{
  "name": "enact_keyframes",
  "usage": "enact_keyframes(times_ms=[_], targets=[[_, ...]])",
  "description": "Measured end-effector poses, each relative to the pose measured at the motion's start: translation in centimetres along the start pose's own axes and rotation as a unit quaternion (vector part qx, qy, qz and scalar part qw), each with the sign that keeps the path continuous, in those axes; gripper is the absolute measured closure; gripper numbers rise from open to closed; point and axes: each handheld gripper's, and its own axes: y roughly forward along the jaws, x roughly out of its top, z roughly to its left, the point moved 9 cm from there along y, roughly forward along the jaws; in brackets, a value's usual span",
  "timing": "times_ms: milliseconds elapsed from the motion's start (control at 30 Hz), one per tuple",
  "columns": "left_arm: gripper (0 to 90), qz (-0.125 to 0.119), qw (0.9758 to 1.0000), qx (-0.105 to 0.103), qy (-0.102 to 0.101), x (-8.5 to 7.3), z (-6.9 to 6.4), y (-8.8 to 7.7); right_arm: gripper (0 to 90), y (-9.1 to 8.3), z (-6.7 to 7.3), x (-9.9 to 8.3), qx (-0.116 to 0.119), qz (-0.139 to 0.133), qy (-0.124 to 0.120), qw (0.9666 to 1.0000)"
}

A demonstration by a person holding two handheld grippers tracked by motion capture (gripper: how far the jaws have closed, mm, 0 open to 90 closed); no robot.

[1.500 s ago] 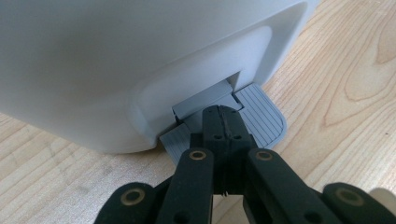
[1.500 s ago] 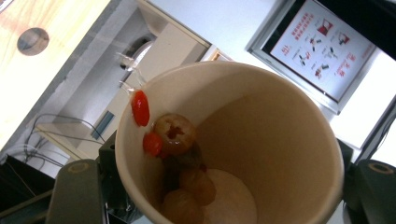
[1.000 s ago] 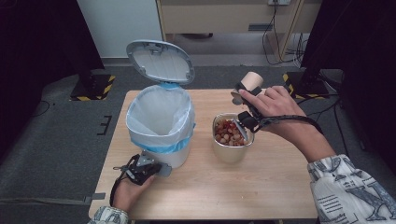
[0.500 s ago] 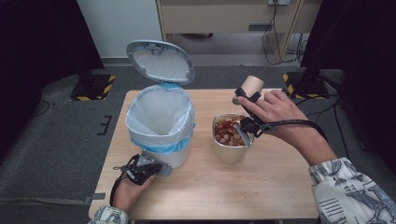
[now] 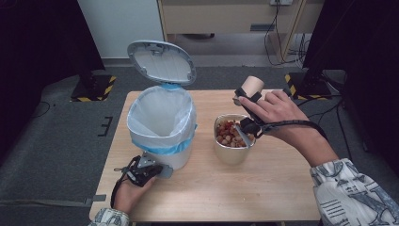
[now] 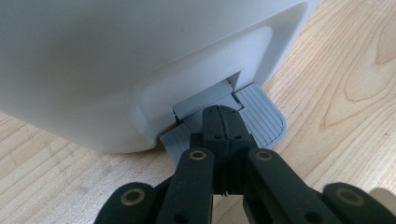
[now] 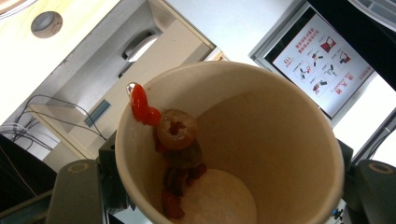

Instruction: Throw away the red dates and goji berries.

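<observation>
Bins: one white pedal bin [image 5: 162, 129] on the wooden table [image 5: 263, 183], lid [image 5: 162, 62] flipped up at the back.
Bin contents: blue-edged liner inside, interior white, nothing else made out.
Pedals: one grey ribbed pedal [image 6: 261, 116] at the bin's foot, flat on the table.
Left gripper [image 6: 223, 122]: jaws pressed together, nothing pinched, tips resting on the pedal's inner end just under the bin wall; also at the table's near left edge [image 5: 141, 170].
Cups: one tan paper cup [image 7: 243, 140], tipped on its side above the table's far right [image 5: 254, 85].
Cup contents: a few red and brownish pieces [image 7: 175, 140] clinging to the inner wall, one red bit at the rim.
Right gripper [image 5: 247, 110]: jaws clamped on the cup's sides.
Bowls: one metal bowl [image 5: 230, 153], upright, just right of the bin, below the cup.
Bowl contents: heap of red and tan pieces [image 5: 228, 134].
</observation>
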Motion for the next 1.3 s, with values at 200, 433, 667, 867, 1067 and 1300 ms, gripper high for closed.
enact_keyframes(times_ms=[200,433,667,867,1067,1300], targets=[[89.9,0.000,1.0000,0.001,0.000,0.0,0.0,0.0,28.4,-0.1,0.3,-0.2,0.002,0.004,-0.004,1.0000],[89.9,0.001,1.0000,0.001,-0.001,0.0,0.0,0.0,28.4,0.0,0.1,-0.3,-0.001,0.003,0.010,0.9999],[89.9,0.001,1.0000,0.001,-0.001,0.0,0.0,0.0,28.3,-0.1,0.1,-0.7,0.000,0.004,0.022,0.9997],[89.9,0.000,1.0000,-0.001,-0.002,0.0,0.0,0.0,28.3,-0.1,-0.1,-0.9,0.000,-0.009,0.081,0.9966],[89.9,-0.001,1.0000,-0.002,-0.002,0.0,0.0,0.0,28.3,0.4,0.1,-1.6,0.005,-0.017,0.169,0.9855],[89.9,0.000,1.0000,-0.001,-0.002,0.0,0.0,0.0,28.3,0.5,0.2,-2.6,0.013,-0.019,0.233,0.9721]])
